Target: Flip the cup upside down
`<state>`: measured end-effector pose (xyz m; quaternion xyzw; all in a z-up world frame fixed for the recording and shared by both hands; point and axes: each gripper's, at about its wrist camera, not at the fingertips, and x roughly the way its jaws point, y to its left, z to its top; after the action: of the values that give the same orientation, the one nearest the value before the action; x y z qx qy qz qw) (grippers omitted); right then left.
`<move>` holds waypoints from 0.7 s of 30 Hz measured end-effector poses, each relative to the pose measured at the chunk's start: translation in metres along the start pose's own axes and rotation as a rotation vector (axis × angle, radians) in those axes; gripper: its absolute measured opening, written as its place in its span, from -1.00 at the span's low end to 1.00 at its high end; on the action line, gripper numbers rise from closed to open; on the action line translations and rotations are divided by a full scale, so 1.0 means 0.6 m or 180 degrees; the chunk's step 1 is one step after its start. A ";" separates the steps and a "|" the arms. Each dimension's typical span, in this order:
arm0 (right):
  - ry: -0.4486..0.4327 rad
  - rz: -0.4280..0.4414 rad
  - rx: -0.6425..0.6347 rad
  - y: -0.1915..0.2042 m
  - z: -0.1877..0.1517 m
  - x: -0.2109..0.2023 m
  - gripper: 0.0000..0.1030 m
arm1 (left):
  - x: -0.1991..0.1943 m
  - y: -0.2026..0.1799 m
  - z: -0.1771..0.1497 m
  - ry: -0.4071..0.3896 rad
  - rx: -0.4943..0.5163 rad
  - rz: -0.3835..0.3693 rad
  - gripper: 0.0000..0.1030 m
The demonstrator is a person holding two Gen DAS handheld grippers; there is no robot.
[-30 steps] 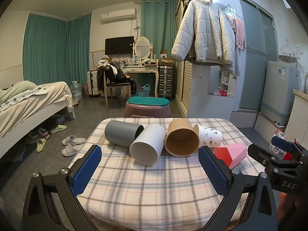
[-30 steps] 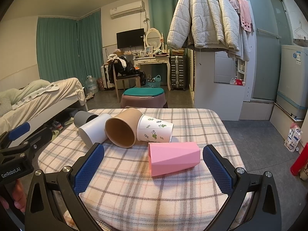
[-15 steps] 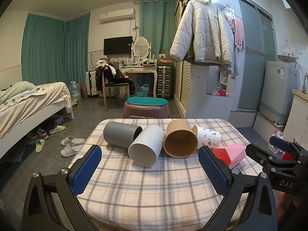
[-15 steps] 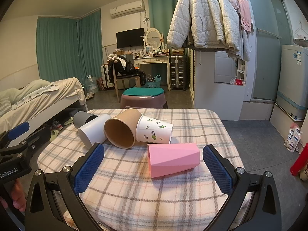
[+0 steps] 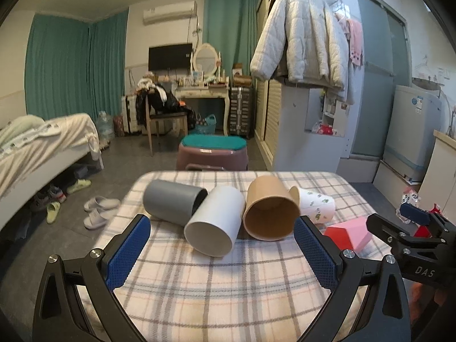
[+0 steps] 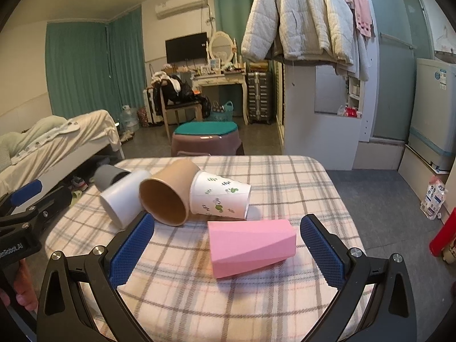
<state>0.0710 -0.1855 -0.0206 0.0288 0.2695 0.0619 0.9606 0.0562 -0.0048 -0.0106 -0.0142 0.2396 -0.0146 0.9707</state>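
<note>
Several cups lie on their sides on a small table with a plaid cloth [image 5: 228, 285]: a grey cup [image 5: 171, 205], a white cup [image 5: 215, 225], a brown paper cup [image 5: 270, 212], a white leaf-print cup [image 5: 316, 206] and a pink faceted cup [image 6: 252, 246]. My left gripper [image 5: 222, 252] is open and empty, just short of the white and brown cups. My right gripper [image 6: 228, 249] is open and empty, with the pink cup lying between its fingers' line.
A purple stool with a teal cushion [image 5: 212, 154] stands beyond the table. A bed [image 5: 37, 148] is at the left, slippers [image 5: 99, 211] on the floor beside it. A white cabinet with a hanging jacket [image 5: 302, 42] is at the right.
Both grippers have moved slightly forward toward the cups, which look a little larger. The cups have not moved and both grippers stay open.
</note>
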 end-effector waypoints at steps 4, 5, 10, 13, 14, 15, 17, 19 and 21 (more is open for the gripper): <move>0.0096 -0.0016 0.0010 -0.006 0.001 0.032 1.00 | 0.062 0.008 -0.005 0.0239 -0.0042 -0.0051 1.00; 0.0115 -0.0014 0.0014 -0.008 0.002 0.039 1.00 | 0.084 0.015 -0.009 0.0308 -0.0037 -0.0052 1.00; 0.0195 -0.0032 0.0061 -0.020 0.009 0.077 1.00 | 0.150 0.030 -0.014 0.0528 0.0037 -0.0058 0.97; 0.0215 -0.0011 0.0103 -0.026 0.015 0.090 1.00 | 0.180 0.033 -0.016 0.0620 0.0091 -0.0076 0.97; 0.0216 -0.0009 0.0111 -0.027 0.017 0.095 1.00 | 0.186 0.033 -0.018 0.0630 0.0114 -0.0093 0.89; 0.0224 -0.0015 0.0117 -0.029 0.017 0.100 1.00 | 0.193 0.031 -0.021 0.0657 0.0158 -0.0110 0.81; 0.0269 -0.0023 0.0118 -0.030 0.016 0.110 1.00 | 0.202 0.027 -0.026 0.0733 0.0214 -0.0108 0.48; 0.0314 -0.0026 0.0128 -0.031 0.014 0.116 1.00 | 0.198 0.022 -0.029 0.0695 0.0282 -0.0092 0.47; 0.0318 -0.0015 0.0134 -0.029 0.014 0.115 1.00 | 0.190 0.016 -0.032 0.0714 0.0370 -0.0049 0.47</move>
<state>0.1358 -0.1937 -0.0504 0.0453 0.3184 0.0553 0.9453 0.1480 0.0001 -0.0809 0.0419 0.3452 -0.0373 0.9368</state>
